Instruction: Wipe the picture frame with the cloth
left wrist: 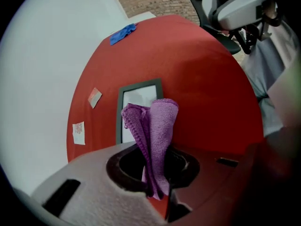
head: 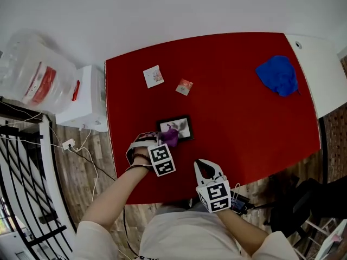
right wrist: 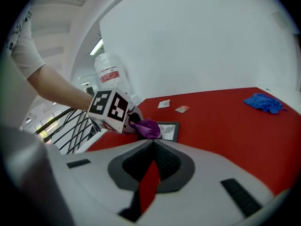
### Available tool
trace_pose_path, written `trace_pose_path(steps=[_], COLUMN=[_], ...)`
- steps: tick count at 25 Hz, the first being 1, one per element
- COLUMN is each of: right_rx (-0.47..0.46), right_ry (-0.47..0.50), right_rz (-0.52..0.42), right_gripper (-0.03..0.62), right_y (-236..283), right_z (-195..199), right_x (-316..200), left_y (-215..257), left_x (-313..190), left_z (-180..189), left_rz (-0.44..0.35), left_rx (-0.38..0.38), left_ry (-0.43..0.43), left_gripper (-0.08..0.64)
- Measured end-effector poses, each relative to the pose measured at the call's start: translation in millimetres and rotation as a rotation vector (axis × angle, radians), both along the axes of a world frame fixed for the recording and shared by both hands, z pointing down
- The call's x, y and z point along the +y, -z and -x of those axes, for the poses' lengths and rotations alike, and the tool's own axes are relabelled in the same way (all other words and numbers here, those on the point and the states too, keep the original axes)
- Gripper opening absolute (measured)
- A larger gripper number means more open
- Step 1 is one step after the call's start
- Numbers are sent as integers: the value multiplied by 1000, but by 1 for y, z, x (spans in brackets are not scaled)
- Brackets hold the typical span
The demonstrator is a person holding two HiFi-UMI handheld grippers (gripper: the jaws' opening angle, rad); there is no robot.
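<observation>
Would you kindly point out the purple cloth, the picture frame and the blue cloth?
purple cloth (left wrist: 159,124), left gripper view, folded upper part.
picture frame (left wrist: 136,98), left gripper view, glass.
blue cloth (head: 277,75), head view, middle.

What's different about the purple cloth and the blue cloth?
The purple cloth is pinched, folded, between the shut jaws of the left gripper. The blue cloth lies loose on the red table with no gripper on it. The purple cloth is right at the picture frame, while the blue cloth sits far off, near the table's far right corner. Both are soft cloths.
</observation>
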State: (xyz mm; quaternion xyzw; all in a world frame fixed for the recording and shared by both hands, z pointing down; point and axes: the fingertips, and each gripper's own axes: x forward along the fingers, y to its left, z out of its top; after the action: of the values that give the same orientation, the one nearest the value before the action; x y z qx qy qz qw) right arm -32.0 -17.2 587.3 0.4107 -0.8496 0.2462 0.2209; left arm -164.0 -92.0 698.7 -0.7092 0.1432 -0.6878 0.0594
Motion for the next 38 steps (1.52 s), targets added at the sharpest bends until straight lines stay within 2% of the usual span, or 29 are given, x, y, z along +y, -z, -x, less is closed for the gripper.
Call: trace_pose_path(steps=[4, 8, 12, 16, 24, 29, 35, 38], right_rx=[-6, -11, -11, -7, 5, 2, -9, -12], right_ry=[22, 30, 17, -9, -50, -45, -6, 11], right_rz=[0, -2, -4, 3, 14, 18, 12, 11], right_gripper=[5, 5, 5, 5, 5, 5, 5, 5], right_y=[0, 2, 3, 2, -3, -5, -3, -3], right_z=[8, 12, 6, -4, -26, -26, -13, -8], right_x=[2, 3, 4, 5, 5, 4, 4, 6], left_y=[-2, 1, 20, 19, 2, 3, 0, -1], left_x=[25, 23, -11, -51, -75, -62, -5, 14], left_z=[-2, -1, 1, 5, -6, -12, -33, -37], left_rz=[34, 31, -30, -97, -97, -82, 25, 48], left_rx=[3, 6, 53, 27, -33, -31, -23, -23], left_ry=[-24, -22, 56, 89, 70, 50, -27, -54], left_gripper=[60, 60, 60, 60, 60, 60, 60, 60])
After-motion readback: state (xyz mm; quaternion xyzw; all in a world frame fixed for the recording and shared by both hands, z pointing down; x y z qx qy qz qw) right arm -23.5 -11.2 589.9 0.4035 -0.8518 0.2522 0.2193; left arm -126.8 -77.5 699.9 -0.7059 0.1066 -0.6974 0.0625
